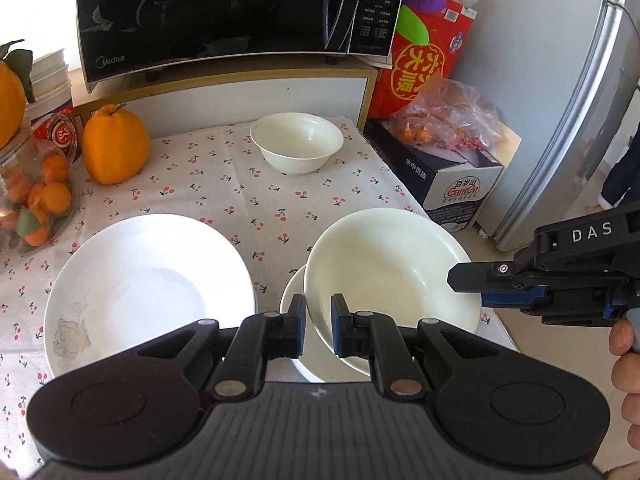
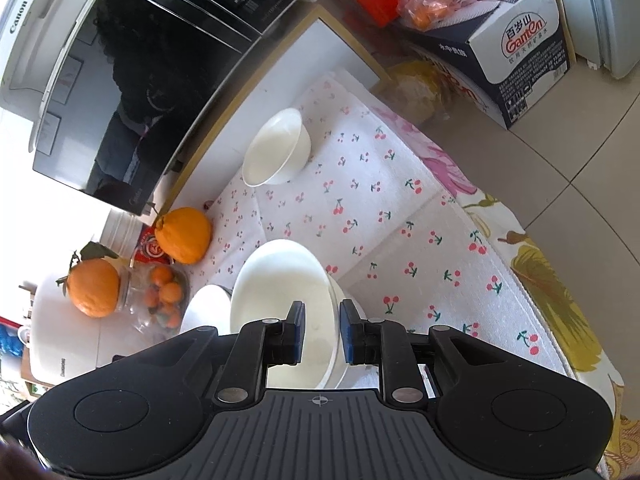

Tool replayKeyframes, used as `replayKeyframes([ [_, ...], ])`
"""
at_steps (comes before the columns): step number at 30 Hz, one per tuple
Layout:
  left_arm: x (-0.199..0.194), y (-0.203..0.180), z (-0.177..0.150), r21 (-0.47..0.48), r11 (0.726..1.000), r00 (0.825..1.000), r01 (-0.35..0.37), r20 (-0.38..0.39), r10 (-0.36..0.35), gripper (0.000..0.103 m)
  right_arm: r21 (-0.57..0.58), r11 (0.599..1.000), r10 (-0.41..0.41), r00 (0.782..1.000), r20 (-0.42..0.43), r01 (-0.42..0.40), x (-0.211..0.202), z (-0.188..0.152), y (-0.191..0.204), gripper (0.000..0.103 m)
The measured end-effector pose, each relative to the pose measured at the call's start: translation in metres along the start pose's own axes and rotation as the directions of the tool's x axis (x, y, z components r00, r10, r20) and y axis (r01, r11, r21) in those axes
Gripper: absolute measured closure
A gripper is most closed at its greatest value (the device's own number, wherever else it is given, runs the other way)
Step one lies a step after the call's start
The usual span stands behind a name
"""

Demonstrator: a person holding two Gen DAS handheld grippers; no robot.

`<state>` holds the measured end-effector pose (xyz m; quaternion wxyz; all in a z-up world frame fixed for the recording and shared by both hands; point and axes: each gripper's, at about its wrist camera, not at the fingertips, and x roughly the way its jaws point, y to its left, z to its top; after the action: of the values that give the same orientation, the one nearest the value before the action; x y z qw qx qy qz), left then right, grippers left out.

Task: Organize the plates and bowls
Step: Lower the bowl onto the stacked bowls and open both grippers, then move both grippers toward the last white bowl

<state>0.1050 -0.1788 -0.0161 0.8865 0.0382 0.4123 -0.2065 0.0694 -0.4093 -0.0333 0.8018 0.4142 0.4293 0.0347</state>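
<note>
A cream deep plate [image 1: 384, 268] [image 2: 280, 280] hangs tilted just over a white plate [image 1: 292, 304] [image 2: 349, 300] on the cherry-print cloth. My left gripper [image 1: 319, 326] is shut on its near rim. My right gripper [image 2: 322, 332] [image 1: 466, 289], coming in from the right, has the plate's right rim between its pads and is shut on it. A large white plate with a faint flower [image 1: 148, 288] [image 2: 206, 306] lies to the left. Farther back, a small white bowl [image 1: 297, 142] [image 2: 276, 148] stands upright on the cloth.
A black microwave [image 1: 208, 12] stands on a shelf behind the bowl. A big orange [image 1: 115, 144] and a glass jar of small oranges [image 1: 36, 200] sit at the left. Off the table's right edge are a cardboard box [image 1: 452, 184], a red box [image 1: 424, 56] and a fridge [image 1: 580, 100].
</note>
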Motion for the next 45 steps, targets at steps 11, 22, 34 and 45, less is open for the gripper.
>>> replayKeyframes([
  [11, -0.001, -0.005, 0.0, -0.002, 1.0, 1.0, 0.008, 0.02, -0.008, 0.063, 0.058, 0.998, 0.03, 0.999, 0.011, -0.031, -0.005, 0.006, -0.006, 0.049],
  [22, 0.0, -0.006, 0.004, -0.015, 1.0, 0.999, 0.022, 0.045, -0.021, 0.032, 0.111, 0.993, 0.025, 0.999, 0.03, -0.028, -0.007, 0.014, -0.017, 0.038],
  [34, 0.002, -0.005, 0.017, -0.029, 0.999, 0.998, 0.04, 0.045, -0.039, 0.01, 0.089, 0.996, 0.015, 0.999, 0.045, -0.019, -0.005, 0.017, -0.013, 0.023],
  [45, 0.015, -0.004, 0.043, -0.027, 0.999, 0.999, 0.043, 0.026, -0.042, 0.005, 0.054, 0.997, 0.043, 0.995, 0.092, -0.048, -0.003, 0.024, -0.001, 0.012],
])
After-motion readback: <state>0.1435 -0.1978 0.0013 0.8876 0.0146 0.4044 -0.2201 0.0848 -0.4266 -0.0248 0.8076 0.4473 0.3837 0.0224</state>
